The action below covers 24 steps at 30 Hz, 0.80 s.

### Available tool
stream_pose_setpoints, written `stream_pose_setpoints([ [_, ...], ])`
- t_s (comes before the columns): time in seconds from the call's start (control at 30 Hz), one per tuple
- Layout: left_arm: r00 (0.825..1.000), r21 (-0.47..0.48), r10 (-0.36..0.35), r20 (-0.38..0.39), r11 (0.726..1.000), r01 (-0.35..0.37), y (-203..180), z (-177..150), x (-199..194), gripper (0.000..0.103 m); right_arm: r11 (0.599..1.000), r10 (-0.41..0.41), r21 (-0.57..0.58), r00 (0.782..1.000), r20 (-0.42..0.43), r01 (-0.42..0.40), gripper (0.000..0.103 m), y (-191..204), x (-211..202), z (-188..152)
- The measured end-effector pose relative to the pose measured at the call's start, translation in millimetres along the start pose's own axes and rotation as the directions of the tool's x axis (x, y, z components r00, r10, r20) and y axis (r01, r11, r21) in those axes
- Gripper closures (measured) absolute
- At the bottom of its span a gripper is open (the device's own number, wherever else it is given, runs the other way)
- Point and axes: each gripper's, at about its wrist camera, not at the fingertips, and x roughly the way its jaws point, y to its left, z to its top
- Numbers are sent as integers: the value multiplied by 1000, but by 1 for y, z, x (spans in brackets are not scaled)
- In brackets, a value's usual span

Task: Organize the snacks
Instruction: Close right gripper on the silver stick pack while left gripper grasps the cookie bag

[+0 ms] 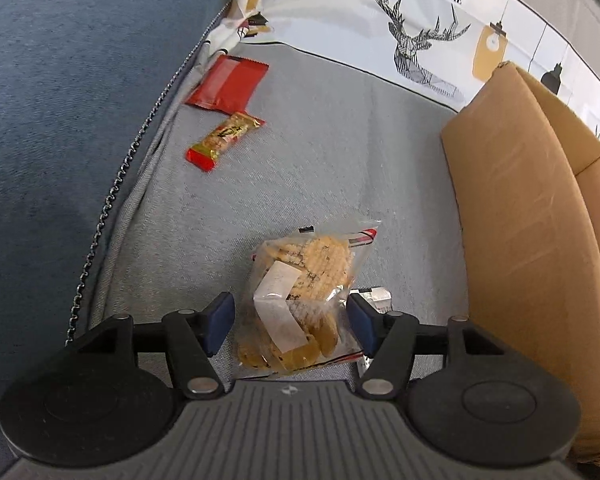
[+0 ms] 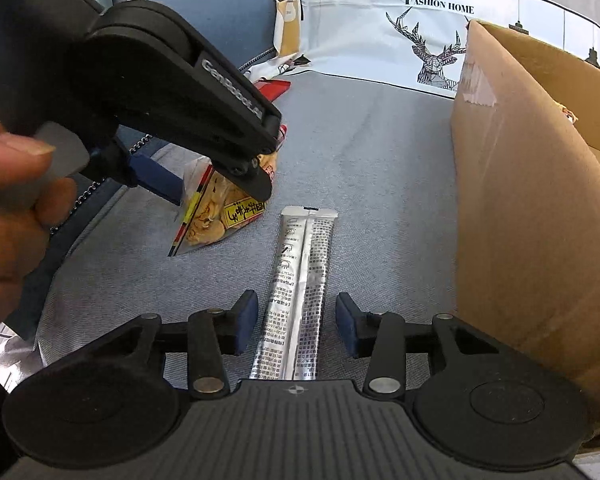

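A clear bag of golden crackers (image 1: 300,292) lies on the grey sofa seat between the open fingers of my left gripper (image 1: 290,322); the pads stand on either side of it, apart from it. The same bag shows in the right wrist view (image 2: 216,216) under the left gripper (image 2: 204,184). A long silver stick packet (image 2: 296,292) lies on the seat between the open fingers of my right gripper (image 2: 296,320). A red packet (image 1: 228,84) and a small red-and-gold snack bar (image 1: 224,140) lie farther off at the seat's left edge.
An open cardboard box (image 1: 532,240) stands on the seat at the right, also in the right wrist view (image 2: 540,200). A white deer-print cushion (image 1: 420,40) leans at the back. The blue sofa arm (image 1: 60,120) rises at the left. A hand (image 2: 8,208) holds the left gripper.
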Motion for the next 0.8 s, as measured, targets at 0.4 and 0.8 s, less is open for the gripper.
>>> stream_pose_setpoints([
  [0.4,1000,7,7,-8,1000,-7,-2,0,4,36,1000,-16,-27,1000,4,16,59,4,0,-2],
  [0.8,1000,7,5,-7,1000,-5,-2,1,4,36,999,-28,-33,999,17,28,73,4,-1,-2],
])
